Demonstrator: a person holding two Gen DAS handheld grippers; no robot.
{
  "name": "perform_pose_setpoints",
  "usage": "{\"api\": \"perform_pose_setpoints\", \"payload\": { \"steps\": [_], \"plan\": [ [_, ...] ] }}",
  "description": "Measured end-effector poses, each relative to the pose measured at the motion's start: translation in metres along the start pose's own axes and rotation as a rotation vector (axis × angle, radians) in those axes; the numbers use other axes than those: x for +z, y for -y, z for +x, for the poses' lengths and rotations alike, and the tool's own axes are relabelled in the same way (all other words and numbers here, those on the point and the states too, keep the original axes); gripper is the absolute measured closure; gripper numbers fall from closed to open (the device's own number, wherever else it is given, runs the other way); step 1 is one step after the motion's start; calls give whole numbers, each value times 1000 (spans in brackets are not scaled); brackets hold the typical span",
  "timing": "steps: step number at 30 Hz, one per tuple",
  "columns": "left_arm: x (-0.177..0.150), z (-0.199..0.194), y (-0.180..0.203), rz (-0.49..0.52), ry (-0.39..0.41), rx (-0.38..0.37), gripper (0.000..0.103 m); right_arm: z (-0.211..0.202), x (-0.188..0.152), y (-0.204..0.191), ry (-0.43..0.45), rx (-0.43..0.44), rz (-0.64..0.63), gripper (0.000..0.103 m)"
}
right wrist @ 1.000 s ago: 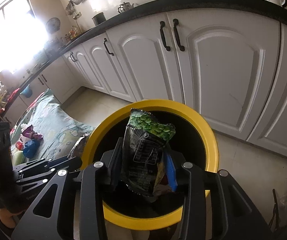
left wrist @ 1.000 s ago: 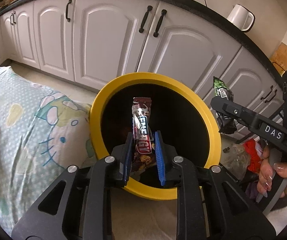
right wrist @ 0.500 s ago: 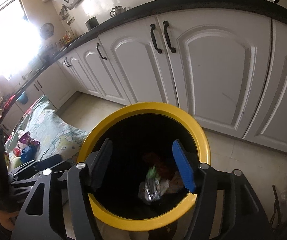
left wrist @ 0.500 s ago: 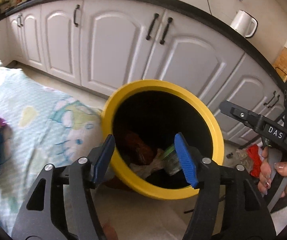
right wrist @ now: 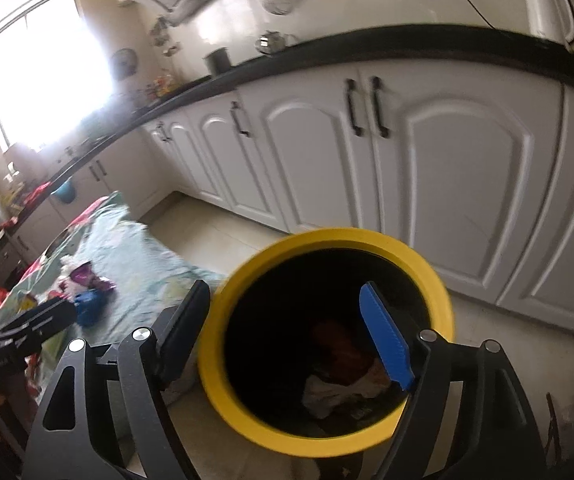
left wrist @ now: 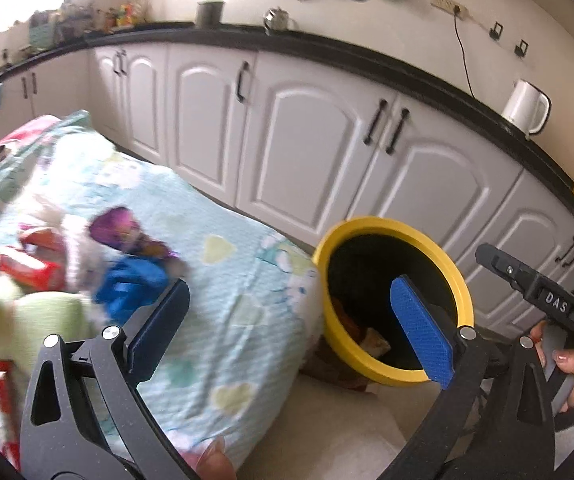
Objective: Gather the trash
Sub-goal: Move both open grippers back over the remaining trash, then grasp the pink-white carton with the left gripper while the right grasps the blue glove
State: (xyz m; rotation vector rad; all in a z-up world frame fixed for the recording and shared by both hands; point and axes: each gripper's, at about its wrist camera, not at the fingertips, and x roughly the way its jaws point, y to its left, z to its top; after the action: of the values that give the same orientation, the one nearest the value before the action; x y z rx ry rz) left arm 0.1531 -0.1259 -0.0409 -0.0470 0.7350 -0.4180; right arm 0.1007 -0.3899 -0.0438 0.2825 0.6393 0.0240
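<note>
- The left gripper [left wrist: 289, 330] is empty; its jaws are opening wide and nothing is between them.
- The right gripper [right wrist: 293, 330] is empty too; its jaws are opening, and only the bin is seen past them.
- The round black bin with a yellow rim [left wrist: 453, 276] stands on the floor, just beside the bed and in front of the white cupboard doors [left wrist: 307, 152].
- Some crumpled wrappers [right wrist: 339, 384] are seen at the bottom of the bin, so that trash is judged to be put away.
- More trash is left on the pale green bed cover with cartoon prints [left wrist: 243, 304]: a purple shiny wrapper [left wrist: 127, 232], a crumpled blue bag [left wrist: 131, 284] and a red and yellow packet [left wrist: 19, 268], all close together.
- The next step is judged to be a reach to that pile.
- For a good pick, one piece is chosen at a time, and the blue bag is nearest to the left gripper.
- The jaws are best kept wide until the piece sits between the blue pads [left wrist: 423, 332].
- The cloth should not be pinched with the wrapper, so the squeeze is made just above the cover.
- The pile looks blurred, so the gripper is best slowed down before anything is squeezed.
</note>
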Motion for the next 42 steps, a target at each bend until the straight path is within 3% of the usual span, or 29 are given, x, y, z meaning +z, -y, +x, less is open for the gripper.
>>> {"api": "perform_pose_setpoints", "payload": {
  "steps": [10,21,42],
  "plan": [
    [1,-53,-31,-39,101,50,10,-12,6,-68,34,94,-139,26],
    [-6,-79,-60,-101,142,89,10,-15,9,-108,39,140,-206,20],
    [-16,-124,-140,-285,236,180,10,1,9,-199,26,256,-309,20]
  ]
}}
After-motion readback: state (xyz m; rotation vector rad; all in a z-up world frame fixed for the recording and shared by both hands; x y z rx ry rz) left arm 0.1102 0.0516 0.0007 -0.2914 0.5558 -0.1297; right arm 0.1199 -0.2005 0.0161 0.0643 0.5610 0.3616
